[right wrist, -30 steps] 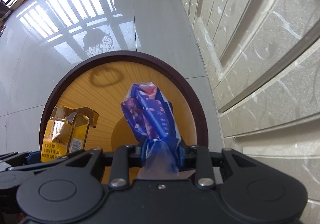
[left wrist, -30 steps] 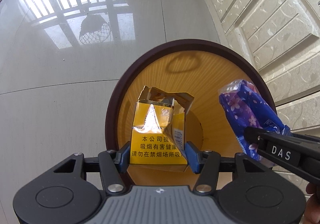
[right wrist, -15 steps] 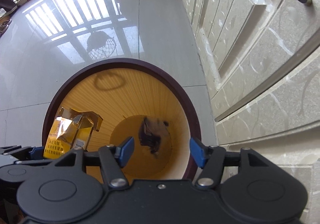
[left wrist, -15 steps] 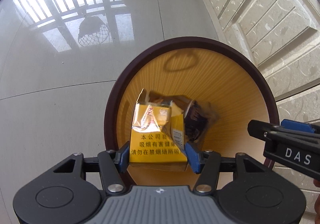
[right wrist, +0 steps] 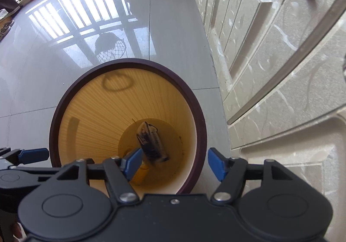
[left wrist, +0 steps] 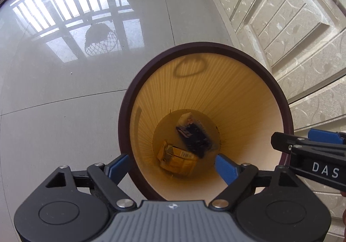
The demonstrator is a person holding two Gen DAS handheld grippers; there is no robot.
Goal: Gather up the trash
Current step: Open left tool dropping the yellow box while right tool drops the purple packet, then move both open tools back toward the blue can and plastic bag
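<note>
Both pieces of trash have dropped from the jaws and now lie at the bottom of the bin [left wrist: 279, 99]. The yellow box [left wrist: 177, 158] rests flat near the front of the bin floor, its long axis running left to right and slightly back. The blue packet [left wrist: 193, 135] lies just behind it, touching or overlapping it, its long axis slanting from back-left to front-right; in the shade it looks almost black. From the right wrist view the packet [right wrist: 152, 144] shows clearly, while the box is mostly hidden behind a jaw. The left gripper [left wrist: 172, 165] hangs over the bin's near rim, jaws just opened wide with nothing between them. The right gripper [right wrist: 174, 165] has likewise just spread its jaws, empty. Glossy floor [left wrist: 64, 90] lies open to the left; a panelled cabinet [left wrist: 292, 32] stands close on the right.
</note>
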